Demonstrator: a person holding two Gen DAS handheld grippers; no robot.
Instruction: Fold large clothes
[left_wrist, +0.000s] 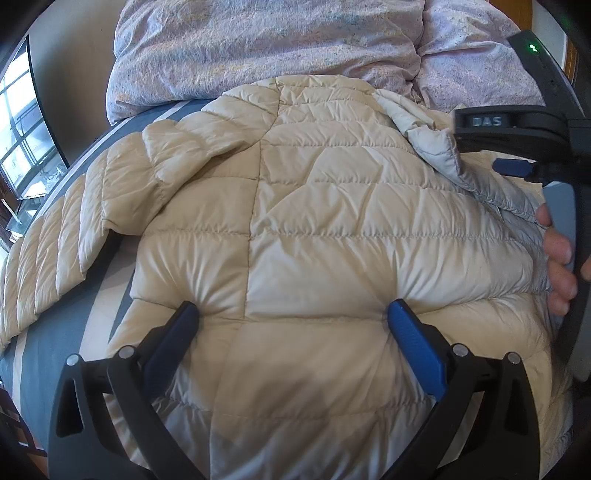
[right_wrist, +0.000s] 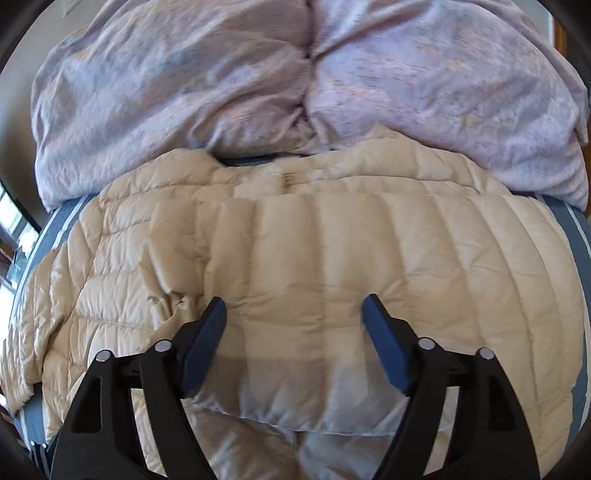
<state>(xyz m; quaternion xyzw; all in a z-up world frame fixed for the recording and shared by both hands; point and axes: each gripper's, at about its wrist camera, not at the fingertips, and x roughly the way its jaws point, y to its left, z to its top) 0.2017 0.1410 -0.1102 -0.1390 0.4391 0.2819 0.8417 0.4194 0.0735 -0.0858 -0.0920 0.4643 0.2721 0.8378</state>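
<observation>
Spreading across the striped bed (left_wrist: 44, 354) below the lilac duvet (left_wrist: 258, 44), the beige puffer jacket (left_wrist: 332, 206) is pinned by the left gripper (left_wrist: 293, 314), jaws apart and pressed in, while the right gripper (right_wrist: 293, 314) is held released above it, seemingly so the fold stays flat.

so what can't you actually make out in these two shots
- Left wrist view: the jacket right side lies behind the right claw and hand.
- Left wrist view: the left claw presses into the padding; a grip cannot be told.
- Right wrist view: the jacket's collar label is blurred, unreadable.
- Right wrist view: the jacket's near hem is cut off below the right claw.
</observation>
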